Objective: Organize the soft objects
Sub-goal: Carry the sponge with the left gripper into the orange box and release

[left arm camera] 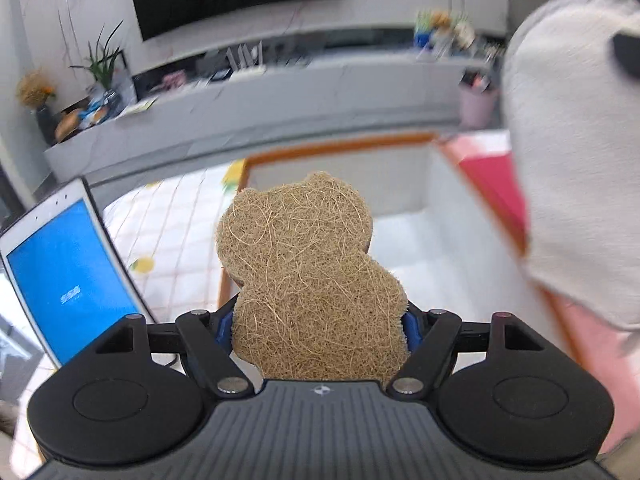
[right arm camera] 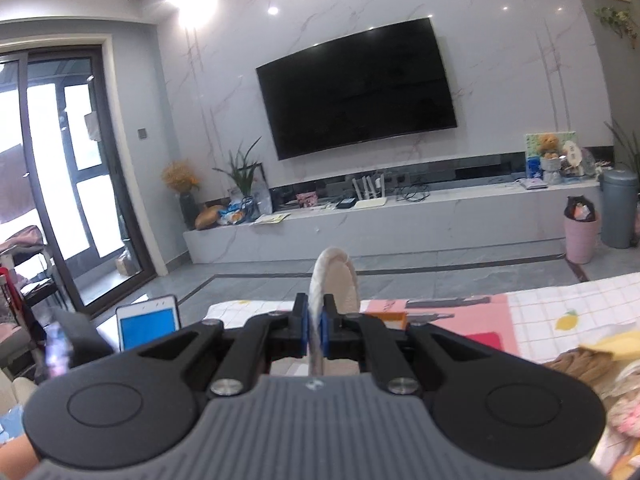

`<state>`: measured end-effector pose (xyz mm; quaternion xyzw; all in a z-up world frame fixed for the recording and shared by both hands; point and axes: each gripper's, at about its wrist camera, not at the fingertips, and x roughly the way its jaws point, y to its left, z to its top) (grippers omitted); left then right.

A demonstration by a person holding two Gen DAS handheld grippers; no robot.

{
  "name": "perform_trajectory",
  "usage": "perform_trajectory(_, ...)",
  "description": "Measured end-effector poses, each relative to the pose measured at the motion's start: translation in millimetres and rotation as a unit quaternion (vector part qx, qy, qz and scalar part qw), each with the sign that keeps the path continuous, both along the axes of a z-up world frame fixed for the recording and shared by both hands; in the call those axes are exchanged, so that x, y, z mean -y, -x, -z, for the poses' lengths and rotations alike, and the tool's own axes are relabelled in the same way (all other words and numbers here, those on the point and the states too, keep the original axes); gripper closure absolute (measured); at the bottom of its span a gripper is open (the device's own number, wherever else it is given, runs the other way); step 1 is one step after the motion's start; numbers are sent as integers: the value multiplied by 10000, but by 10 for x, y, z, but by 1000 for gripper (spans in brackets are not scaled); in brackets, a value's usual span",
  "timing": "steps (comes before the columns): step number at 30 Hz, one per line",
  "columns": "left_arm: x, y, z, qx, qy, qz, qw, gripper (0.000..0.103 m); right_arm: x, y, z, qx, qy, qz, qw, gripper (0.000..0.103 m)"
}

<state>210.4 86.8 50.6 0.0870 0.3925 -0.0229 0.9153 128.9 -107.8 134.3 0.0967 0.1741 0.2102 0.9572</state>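
Left gripper (left arm camera: 319,330) fingers stand wide and angled downward; right gripper (right arm camera: 316,326) fingers pinched nearly together.

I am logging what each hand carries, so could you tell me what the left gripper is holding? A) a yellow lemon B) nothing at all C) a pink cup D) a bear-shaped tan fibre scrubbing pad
D: in the left wrist view the left gripper is closed on the lower sides of a bear-shaped tan fibre pad, held above the white bin with an orange rim.
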Motion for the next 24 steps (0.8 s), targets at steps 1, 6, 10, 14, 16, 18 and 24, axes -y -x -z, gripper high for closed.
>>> perform_trajectory(1, -16, -49, 33, -94, -121, -53, 9999, 18, 5, 2, 43, -9, 0, -5, 10000, 99)
perform_trajectory(6, -16, -180, 183, -390, -359, -139, 9985, 17, 34, -86, 160, -90, -158, 17, 9998, 99)
perform_trajectory(10, 15, -130, 210, -260, -585, -67, 9979, 13, 110, -100, 200, -156, -306, 98, 9994, 99)
perform_trajectory(14, 14, -36, 288, -133, -670, -31, 9977, 11, 179, -74, 238, -213, -376, 136, 9990, 99)
perform_trajectory(16, -2, -6, 289, -134, -583, -36, 9982, 9, 198, -81, 216, -235, -354, 130, 9990, 99)
perform_trajectory(18, -68, -29, 288, -117, -453, -77, 9989, 7, 164, -66, 216, -271, -336, 93, 9990, 99)
perform_trajectory(24, -189, -17, 227, -179, -7, -265, 9995, 4, 61, -42, 238, -312, -268, 23, 9991, 99)
